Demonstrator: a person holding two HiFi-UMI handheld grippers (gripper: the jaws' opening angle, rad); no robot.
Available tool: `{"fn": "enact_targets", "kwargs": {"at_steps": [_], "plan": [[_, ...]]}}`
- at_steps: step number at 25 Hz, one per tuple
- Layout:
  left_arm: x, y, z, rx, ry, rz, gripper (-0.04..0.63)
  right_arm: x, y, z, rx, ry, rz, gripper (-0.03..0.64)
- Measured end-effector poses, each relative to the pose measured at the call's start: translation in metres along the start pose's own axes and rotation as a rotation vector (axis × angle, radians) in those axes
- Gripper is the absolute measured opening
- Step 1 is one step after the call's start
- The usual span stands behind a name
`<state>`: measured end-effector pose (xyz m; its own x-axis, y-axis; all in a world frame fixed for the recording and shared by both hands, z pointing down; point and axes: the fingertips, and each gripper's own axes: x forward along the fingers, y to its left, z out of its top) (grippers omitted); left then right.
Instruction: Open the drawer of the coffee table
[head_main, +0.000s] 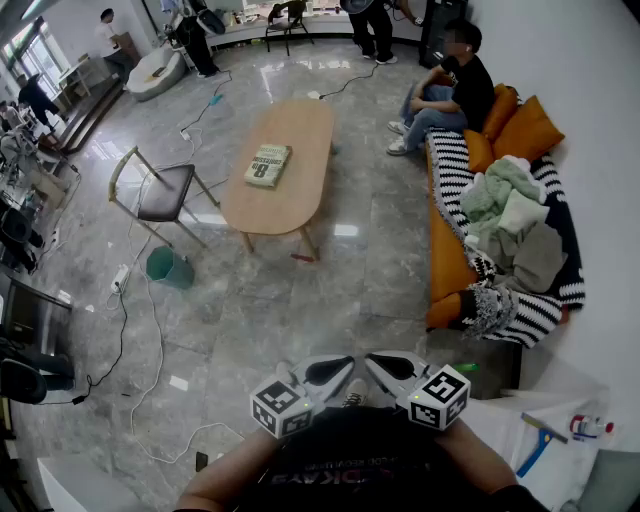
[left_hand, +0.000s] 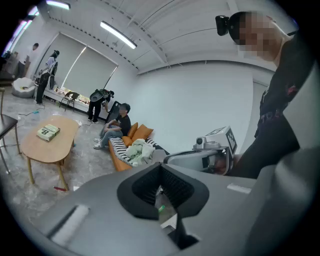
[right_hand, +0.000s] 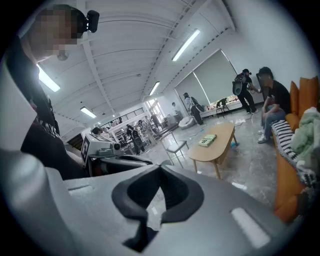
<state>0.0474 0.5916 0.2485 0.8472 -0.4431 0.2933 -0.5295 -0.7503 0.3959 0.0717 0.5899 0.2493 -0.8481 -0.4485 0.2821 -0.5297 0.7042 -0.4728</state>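
The oval wooden coffee table (head_main: 300, 130) stands mid-room on the grey floor, with a green book (head_main: 268, 165) lying on its top. No drawer shows on it from this side. Both grippers are held close to my body, far short of the table. My left gripper (head_main: 338, 367) is shut with nothing between its jaws. Just to its right, my right gripper (head_main: 380, 364) is shut and empty too. In the left gripper view the table (left_hand: 47, 147) lies at far left beyond the closed jaws. The right gripper view has the table (right_hand: 220, 142) to the right of centre.
A metal chair (head_main: 160, 190) and a green bin (head_main: 168, 267) stand left of the table. An orange sofa (head_main: 452, 260) heaped with clothes lines the right wall, with a person (head_main: 450, 95) seated at its far end. Cables trail over the floor. A white surface with a squeegee (head_main: 540, 440) is at bottom right.
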Motion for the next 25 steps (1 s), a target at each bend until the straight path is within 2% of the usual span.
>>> {"fn": "enact_targets", "kwargs": {"at_steps": [11, 25], "plan": [[0.001, -0.001, 0.0, -0.007, 0.006, 0.005, -0.002, 0.0, -0.002, -0.001, 0.001, 0.0, 0.003, 0.002], [0.01, -0.001, 0.001, 0.002, 0.021, 0.004, -0.002, -0.01, -0.012, 0.008, 0.023, -0.054, -0.004, 0.001]]}}
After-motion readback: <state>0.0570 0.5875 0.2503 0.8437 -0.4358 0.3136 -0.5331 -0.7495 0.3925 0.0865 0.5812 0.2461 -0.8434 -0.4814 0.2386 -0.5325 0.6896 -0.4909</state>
